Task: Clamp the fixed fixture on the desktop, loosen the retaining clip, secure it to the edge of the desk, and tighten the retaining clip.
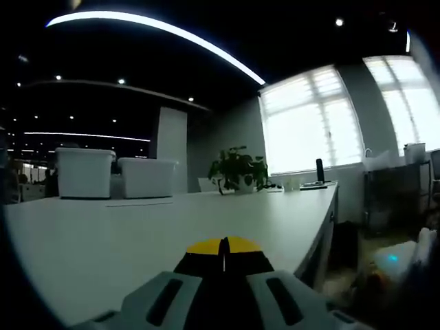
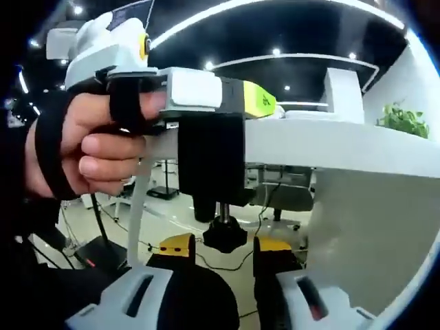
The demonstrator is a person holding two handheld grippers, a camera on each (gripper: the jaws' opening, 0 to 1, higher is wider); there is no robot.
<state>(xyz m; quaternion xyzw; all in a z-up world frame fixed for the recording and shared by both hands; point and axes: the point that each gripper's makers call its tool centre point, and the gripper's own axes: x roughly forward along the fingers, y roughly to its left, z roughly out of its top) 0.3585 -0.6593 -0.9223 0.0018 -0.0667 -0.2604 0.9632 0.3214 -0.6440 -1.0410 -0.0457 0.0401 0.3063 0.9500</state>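
In the left gripper view your left claw (image 1: 223,249) rides low over the white counter (image 1: 137,234), its yellow-tipped jaws pressed together with only a thin seam between them and nothing showing in their grip. At the far left of the counter stand two white boxes (image 1: 84,172), further right a potted plant (image 1: 237,169), and near the far right end a dark upright object (image 1: 320,169) in front of the bright windows (image 1: 313,120). The counter's right edge drops away to the floor.

In the right gripper view your hand (image 2: 93,148), in a black fingerless glove, grips the other gripper (image 2: 185,93) at the upper left; its yellow-green tip lies on top of the counter (image 2: 330,141) at the edge. Just beside that hand, the black fixture (image 2: 210,161) hangs over the counter's edge, its body running down the side, with a threaded rod below it ending in the black retaining clip knob (image 2: 223,237). Your right claw (image 2: 223,249) sits under the counter with its jaws parted, one yellow pad either side of that knob; whether the pads touch it, I cannot tell. To the far right a green plant (image 2: 405,120) stands on the counter.
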